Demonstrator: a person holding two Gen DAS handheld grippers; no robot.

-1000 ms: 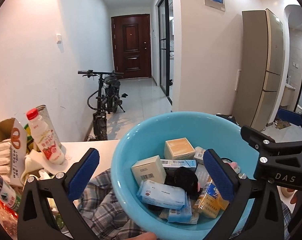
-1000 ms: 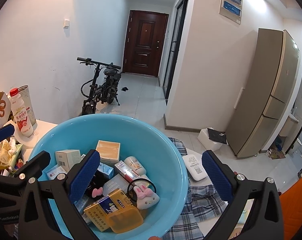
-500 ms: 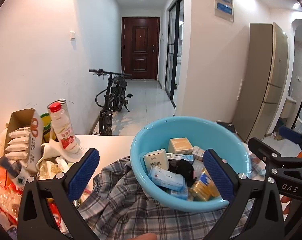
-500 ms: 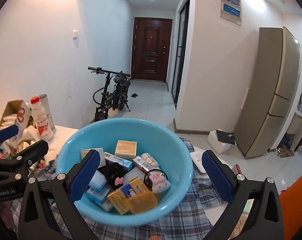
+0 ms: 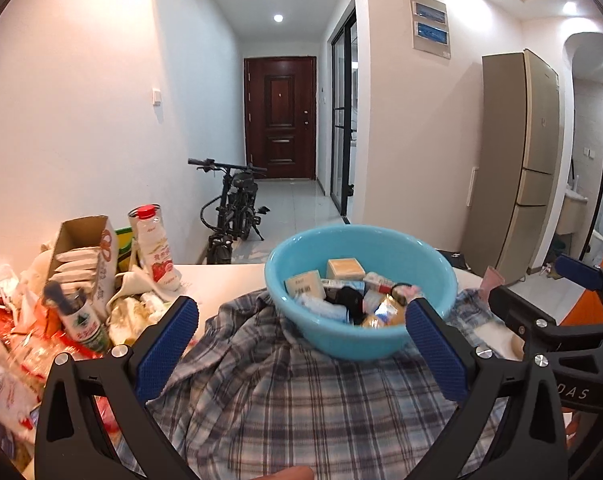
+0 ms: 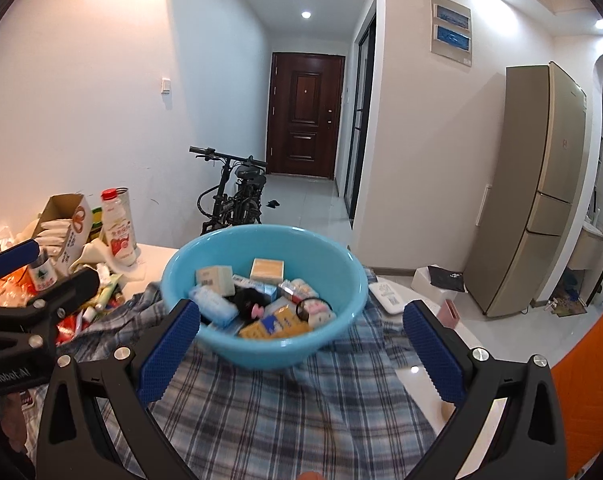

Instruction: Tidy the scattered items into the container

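A light blue basin [image 5: 341, 340] [image 6: 261, 352] stands on a plaid cloth [image 5: 293, 404] [image 6: 285, 408] on a white table. It holds several small boxes, a tissue pack, a black item and a hair tie. My left gripper [image 5: 301, 344] is open and empty, back from the basin. My right gripper [image 6: 301, 348] is open and empty, also back from the basin. Each gripper shows at the edge of the other's view.
A pile of clutter lies at the table's left: a strawberry drink bottle [image 5: 155, 248] [image 6: 119, 236], an open carton [image 5: 83, 256], packets. A white card [image 6: 387, 298] and a pink box [image 6: 449, 314] lie right of the basin. A bicycle [image 5: 233, 208] and a fridge [image 6: 537, 224] stand beyond.
Both grippers have pulled back and up from the basin, which now looks smaller and farther. More plaid cloth shows in front. Both stay open.
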